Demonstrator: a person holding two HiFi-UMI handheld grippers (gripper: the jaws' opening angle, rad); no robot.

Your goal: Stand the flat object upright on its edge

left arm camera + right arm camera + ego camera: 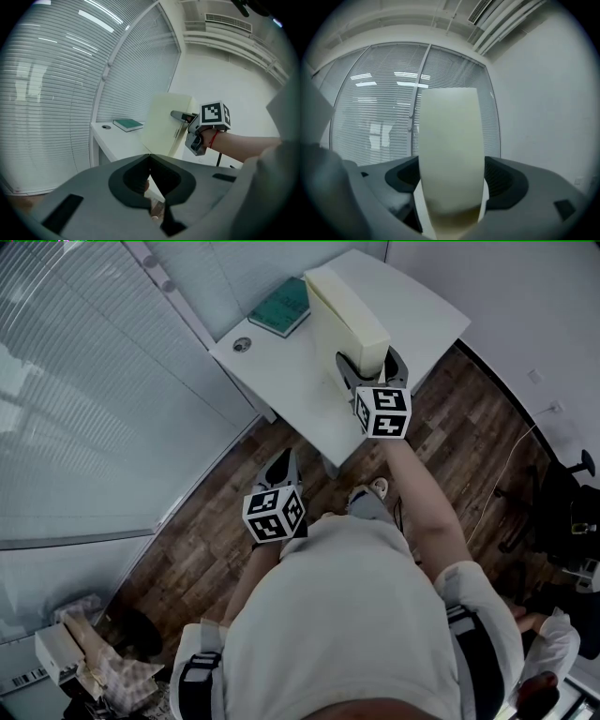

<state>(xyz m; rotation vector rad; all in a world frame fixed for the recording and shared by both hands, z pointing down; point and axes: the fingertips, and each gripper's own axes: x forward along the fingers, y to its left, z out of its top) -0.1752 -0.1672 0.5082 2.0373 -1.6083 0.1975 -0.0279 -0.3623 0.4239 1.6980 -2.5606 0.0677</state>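
A flat cream box stands upright on its long edge on the white table. My right gripper straddles the box's near end, one finger on each side; its jaws stand wide and open, with thin gaps beside the box. The left gripper view shows the box upright with the right gripper at its end. My left gripper hangs low in front of the table, over the floor, its jaws shut with nothing between them.
A green book and a round cable grommet lie at the table's far left end. A glass wall with blinds runs along the left. Cardboard boxes sit on the floor at bottom left, a dark chair at right.
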